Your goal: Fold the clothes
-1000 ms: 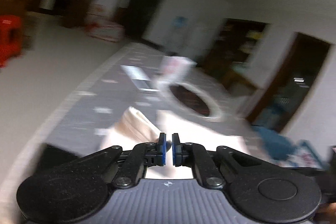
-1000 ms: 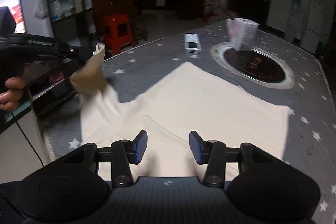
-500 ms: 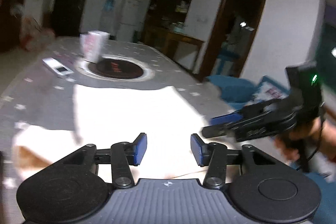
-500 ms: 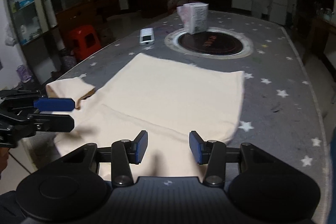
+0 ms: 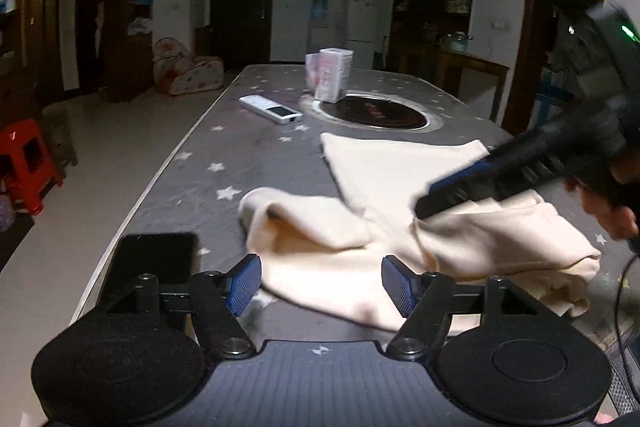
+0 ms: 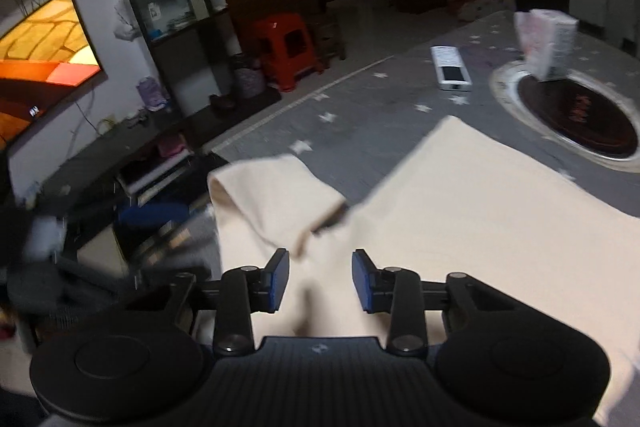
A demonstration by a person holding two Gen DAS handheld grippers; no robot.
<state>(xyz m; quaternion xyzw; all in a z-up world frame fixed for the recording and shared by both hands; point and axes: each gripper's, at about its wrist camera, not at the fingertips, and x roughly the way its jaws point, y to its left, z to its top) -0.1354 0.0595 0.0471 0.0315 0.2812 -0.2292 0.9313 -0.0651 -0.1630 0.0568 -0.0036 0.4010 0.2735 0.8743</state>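
Dim living room w/ dark shelving, long grey star-print bench [image 5: 188, 187] running fwd from both cams. Cream garment [image 5: 400, 227] lies on bench directly ahead of left hand-held gripper [image 5: 321, 281], rumpled at near end, flatter toward far end. Left hand-held gripper: fingers wide apart, nothing betw pads, hovering at garment's near edge; contact w/ cloth can't tell. One sleeve [image 5: 304, 223] bunched in a hump just fwd-left of it. Black phone [image 5: 158, 257] lies on bench near-left, just beside its left finger.

Right hand-held gripper [image 6: 320, 282] also spread open, nothing gripped, over cream garment [image 6: 500, 227], which fills area ahead and to its right. Sleeve [image 6: 276, 203] folded/raised just fwd-left of its left finger. In left cam the right hand-held gripper [image 5: 472, 191] shows blurred from the right, tips down at garment mid-section, held by a hand [image 5: 608, 211]; whether tips touch the cloth can't tell. Left one appears as dark blur at lower left of right cam.

Farther fwd of both: white remote [image 5: 271, 110], round dark inset plate [image 5: 374, 113] w/ tissue pack [image 5: 330, 75] at its rim, all well apart from garment's near end. Red stool [image 6: 289, 45] on floor beyond bench edge; lit TV [image 6: 36, 67] far left of right cam.
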